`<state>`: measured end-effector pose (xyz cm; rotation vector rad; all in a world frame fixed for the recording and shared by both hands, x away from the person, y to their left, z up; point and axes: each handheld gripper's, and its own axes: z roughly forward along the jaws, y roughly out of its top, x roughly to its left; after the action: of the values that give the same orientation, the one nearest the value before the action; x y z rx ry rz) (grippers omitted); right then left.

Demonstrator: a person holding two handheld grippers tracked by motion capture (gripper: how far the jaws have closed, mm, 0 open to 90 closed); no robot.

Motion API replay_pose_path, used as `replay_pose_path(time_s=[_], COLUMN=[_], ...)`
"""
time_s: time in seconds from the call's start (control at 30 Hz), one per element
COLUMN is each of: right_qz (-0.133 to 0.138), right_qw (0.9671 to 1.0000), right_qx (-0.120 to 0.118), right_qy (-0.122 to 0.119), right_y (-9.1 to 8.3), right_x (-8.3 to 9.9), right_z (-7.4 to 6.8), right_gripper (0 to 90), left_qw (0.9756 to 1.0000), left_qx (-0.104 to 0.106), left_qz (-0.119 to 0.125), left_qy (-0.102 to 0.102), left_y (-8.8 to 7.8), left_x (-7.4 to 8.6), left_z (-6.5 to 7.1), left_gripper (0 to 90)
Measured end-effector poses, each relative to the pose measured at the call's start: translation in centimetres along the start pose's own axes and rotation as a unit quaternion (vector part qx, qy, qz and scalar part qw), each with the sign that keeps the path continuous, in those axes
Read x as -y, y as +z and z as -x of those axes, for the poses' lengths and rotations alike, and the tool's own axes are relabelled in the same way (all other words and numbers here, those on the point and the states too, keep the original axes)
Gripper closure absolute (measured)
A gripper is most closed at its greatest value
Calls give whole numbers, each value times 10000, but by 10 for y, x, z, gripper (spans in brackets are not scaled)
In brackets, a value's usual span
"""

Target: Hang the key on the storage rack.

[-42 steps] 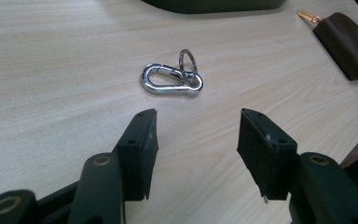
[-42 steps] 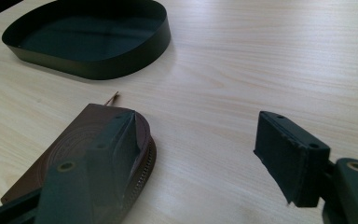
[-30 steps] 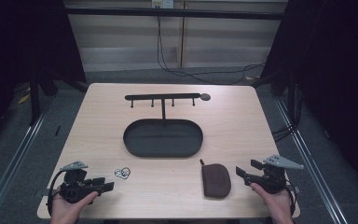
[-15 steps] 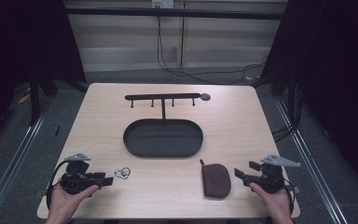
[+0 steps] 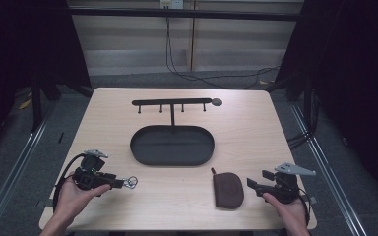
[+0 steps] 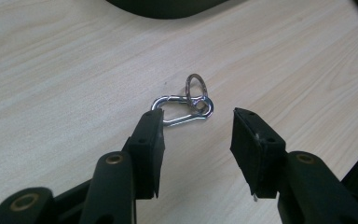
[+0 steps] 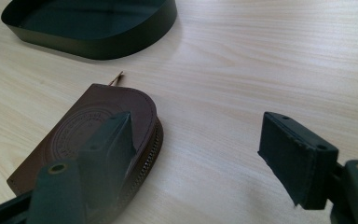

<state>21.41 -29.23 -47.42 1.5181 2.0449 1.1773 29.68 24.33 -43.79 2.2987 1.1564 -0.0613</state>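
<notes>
A silver carabiner with a key ring [image 6: 182, 108] lies flat on the wooden table, left of centre near the front [image 5: 131, 182]. My left gripper [image 6: 199, 119] points at it, jaws apart and just closing. The carabiner lies at their tips and one tip overlaps its near end, but no pad presses on it. In the high view the left gripper [image 5: 120, 183] comes at it from the left. A brown leather pouch [image 7: 79, 126] lies at front right [image 5: 228, 189]. My right gripper [image 7: 196, 126] stands open beside it, its left jaw over the pouch's edge [image 5: 256, 181].
A black oval tray [image 5: 138, 152] sits mid-table; its wall [image 7: 98, 44] shows beyond the pouch and its edge [image 6: 168, 7] beyond the carabiner. Behind it stands a black rack with small hooks [image 5: 172, 103]. Cables trail from both grippers off the front edge.
My left gripper has moved forward and to the right, bringing its tips up to the carabiner. The carabiner, the pouch and the right gripper have stayed where they were.
</notes>
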Motion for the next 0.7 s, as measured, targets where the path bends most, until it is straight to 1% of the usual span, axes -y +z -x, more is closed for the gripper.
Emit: replay_pose_path(time_s=[0.03, 0.07, 0.1, 0.13, 0.17, 0.2, 0.23, 0.27, 0.3, 0.33, 0.37, 0.4, 0.43, 0.47, 0.5, 0.53, 0.57, 0.63, 0.67, 0.7], right_qz=[-1, -4, -2, -6, -8, -17, -26, -26, -53, -53, -61, -62, -66, -66, -69, -81, -94, -107, -114, -114], right_qw=[10000, 10000, 10000, 10000, 10000, 10000, 10000, 10000, 10000, 10000, 10000, 10000, 10000, 10000, 10000, 10000, 9999, 9999, 9999, 9999], right_qx=[0, -3, -1, -4, -11, -15, -18, -18, -38, -38, -41, -43, -46, -46, -53, -49, -64, -75, -79, -91], right_qy=[0, 1, 2, 8, 2, -2, -5, -5, -9, -9, -15, -22, -17, -17, -19, -23, -20, -20, -19, -27], right_y=[0, 0, 0, 0, 0, 0, 0, 0, 1, 1, 1, 1, 1, 1, 2, 2, 2, 2, 2, 3], right_x=[0, 0, 0, 0, 0, 0, 0, 0, 0, 0, 0, 0, 0, 0, 0, 0, 0, 0, 0, 0], right_z=[0, 0, 0, 0, 0, 0, 0, 0, 0, 0, 0, 0, 0, 0, 0, 0, 0, 0, 0, 0], right_gripper=[260, 259, 259, 259, 259, 259, 259, 259, 259, 259, 259, 259, 259, 259, 259, 259, 259, 259, 258, 258], left_qw=[10000, 10000, 9999, 9998, 9997, 9996, 9994, 9994, 9988, 9988, 9981, 9979, 9974, 9974, 9969, 9963, 9955, 9956, 9949, 9938], left_qx=[23, 42, 14, 35, 16, -12, -2, -2, -33, -33, -81, -73, -44, -44, -32, -42, -6, -34, -34, -39], left_qz=[-17, -80, -115, -212, -244, -276, -360, -360, -479, -479, -617, -638, -723, -723, -782, -854, -936, -928, -1002, -1099], left_qy=[-39, -18, -16, 13, 26, -4, 10, 10, -59, -59, 19, -23, 20, 20, 44, 58, 120, 83, 87, 158], left_y=[1, 1, 2, 3, 3, 4, 4, 4, 6, 6, 8, 8, 9, 9, 12, 13, 13, 15, 16, 19], left_x=[-2, -5, -7, -10, -12, -14, -16, -16, -20, -20, -24, -26, -28, -28, -31, -33, -35, -36, -39, -42], left_z=[1, 1, 2, 3, 3, 4, 4, 4, 3, 3, 3, 3, 2, 2, 4, 5, 5, 7, 7, 7], left_gripper=[568, 579, 599, 602, 608, 619, 625, 626, 632, 634, 637, 643, 644, 643, 641, 638, 639, 639, 641, 643])
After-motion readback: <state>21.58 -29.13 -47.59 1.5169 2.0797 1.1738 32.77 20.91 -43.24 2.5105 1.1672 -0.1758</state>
